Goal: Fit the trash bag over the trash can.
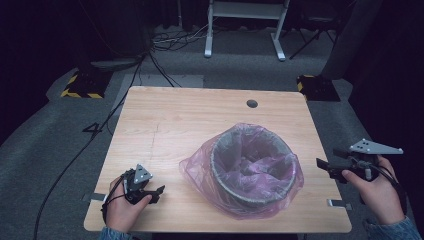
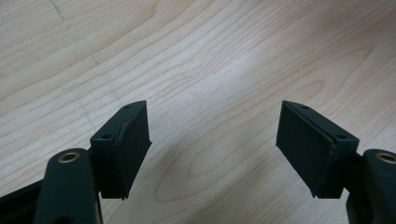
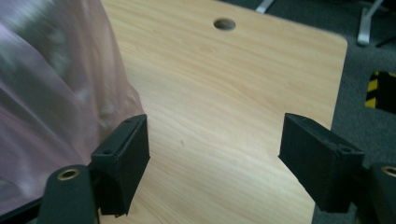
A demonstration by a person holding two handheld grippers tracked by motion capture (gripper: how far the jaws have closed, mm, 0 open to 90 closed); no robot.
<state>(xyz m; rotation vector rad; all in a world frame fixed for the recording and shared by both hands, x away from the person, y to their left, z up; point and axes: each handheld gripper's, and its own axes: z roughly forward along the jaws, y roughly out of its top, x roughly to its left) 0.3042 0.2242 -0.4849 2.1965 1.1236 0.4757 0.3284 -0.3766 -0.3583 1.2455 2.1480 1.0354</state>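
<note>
A grey round bin [image 1: 252, 167] lined with a pink translucent bag [image 1: 197, 167] stands on the wooden table [image 1: 175, 120], right of centre. My left gripper [image 1: 161, 189] rests low at the table's front left, held in a hand, its jaws wide apart over bare wood [image 2: 210, 93] with nothing between them. My right gripper [image 1: 327, 165] hovers at the table's right edge, just right of the bin, jaws apart and empty. In the right gripper view the pink bag [image 3: 51, 93] bulges at the left, beside the left fingertip [image 3: 123, 163].
A round cable hole [image 1: 252, 103] sits near the table's far edge, also the hole [image 3: 224, 24] ahead of the right gripper. Beyond the table lie grey carpet, floor cables [image 1: 165, 42], a white frame's legs [image 1: 245, 30] and yellow-black striped bases [image 1: 80, 87].
</note>
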